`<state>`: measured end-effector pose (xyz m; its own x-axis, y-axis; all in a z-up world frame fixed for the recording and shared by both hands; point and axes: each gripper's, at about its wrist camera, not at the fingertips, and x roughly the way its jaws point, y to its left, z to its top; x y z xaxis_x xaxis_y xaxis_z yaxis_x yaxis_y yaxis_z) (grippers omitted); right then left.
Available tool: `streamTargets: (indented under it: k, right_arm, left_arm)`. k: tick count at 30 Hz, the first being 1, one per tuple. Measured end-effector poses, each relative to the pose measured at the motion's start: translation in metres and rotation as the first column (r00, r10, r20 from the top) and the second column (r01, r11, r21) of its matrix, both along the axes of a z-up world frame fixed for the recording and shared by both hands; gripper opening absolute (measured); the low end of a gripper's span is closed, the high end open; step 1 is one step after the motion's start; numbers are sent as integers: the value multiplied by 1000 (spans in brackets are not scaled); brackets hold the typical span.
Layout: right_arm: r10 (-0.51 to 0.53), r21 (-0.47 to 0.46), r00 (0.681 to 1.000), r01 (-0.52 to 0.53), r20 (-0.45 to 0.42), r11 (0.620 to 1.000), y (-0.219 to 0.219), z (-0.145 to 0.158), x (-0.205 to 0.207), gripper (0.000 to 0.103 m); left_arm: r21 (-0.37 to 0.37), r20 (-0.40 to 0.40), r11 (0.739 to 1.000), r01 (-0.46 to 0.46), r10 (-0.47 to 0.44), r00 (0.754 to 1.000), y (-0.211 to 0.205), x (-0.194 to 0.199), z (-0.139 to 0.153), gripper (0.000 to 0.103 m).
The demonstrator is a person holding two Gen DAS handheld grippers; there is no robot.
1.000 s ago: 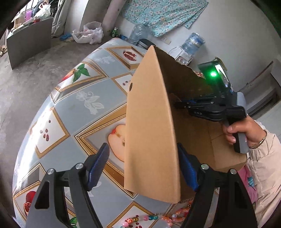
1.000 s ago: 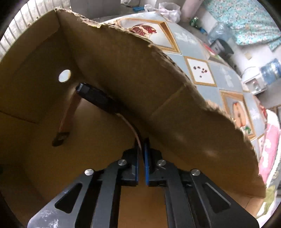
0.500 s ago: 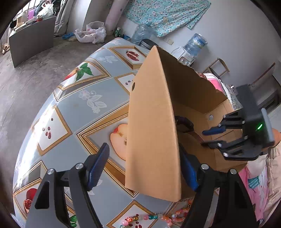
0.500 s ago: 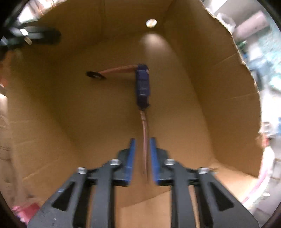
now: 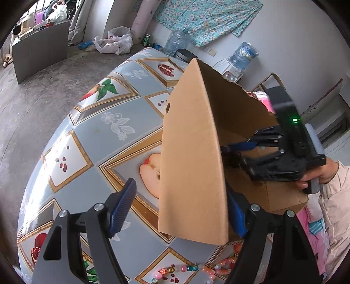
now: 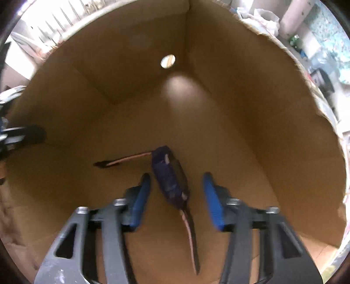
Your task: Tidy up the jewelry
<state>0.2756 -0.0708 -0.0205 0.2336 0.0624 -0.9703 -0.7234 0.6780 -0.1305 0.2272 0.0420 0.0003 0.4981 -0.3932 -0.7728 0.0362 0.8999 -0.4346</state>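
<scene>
Only right wrist view shows watch (image 6: 169, 177) on box (image 6: 229, 122) floor.

I was working in what looked like a lived-in room of a home, not a lab or shop. The table (image 5: 65, 131) wore a household oilcloth printed with fruit and flowers. Behind it a floral cloth (image 5: 203, 17) hung on the white wall, a water dispenger bottle (image 5: 242, 54) stood below it, and plastic bags (image 5: 113, 40) lay on the bare concrete floor (image 5: 32, 98). Clutter was heaped on a grey cabinet (image 5: 37, 52) in the far corner.
</scene>
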Motion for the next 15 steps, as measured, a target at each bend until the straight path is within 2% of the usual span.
streamTargets:
  k: [2, 4, 5, 6, 8, 10, 12, 15]
  right_arm:
    - [0, 6, 991, -1, 133, 1000, 5, 16, -3, 13]
    - [-6, 36, 964, -4, 265, 999, 7, 39, -6, 13]
    - [-4, 51, 938, -15, 348, 999, 10, 51, -12, 13]
    - [22, 25, 923, -35, 385, 999, 13, 54, -16, 13]
    - [152, -116, 910, -115, 385, 986, 26, 41, -26, 13]
    - [297, -297, 897, -201, 327, 933, 35, 10, -42, 13]
    - [328, -321, 904, -235, 274, 917, 39, -2, -47, 13]
    - [294, -240, 931, -242, 215, 940, 38, 3, -47, 18]
  left_arm:
    - [1, -1, 1000, 0, 0, 1000, 0, 0, 0, 74]
    - [6, 2, 1000, 0, 0, 1000, 0, 0, 1, 74]
    - [8, 4, 1000, 0, 0, 1000, 0, -1, 1, 74]
    - [8, 5, 1000, 1, -1, 1000, 0, -1, 1, 74]
    - [5, 4, 1000, 0, 0, 1000, 1, -2, 1, 74]
    - [6, 3, 1000, 0, 0, 1000, 1, -2, 1, 74]
    - [7, 5, 1000, 0, 0, 1000, 1, -3, 2, 74]
    - [4, 5, 1000, -1, 1, 1000, 2, -3, 2, 74]
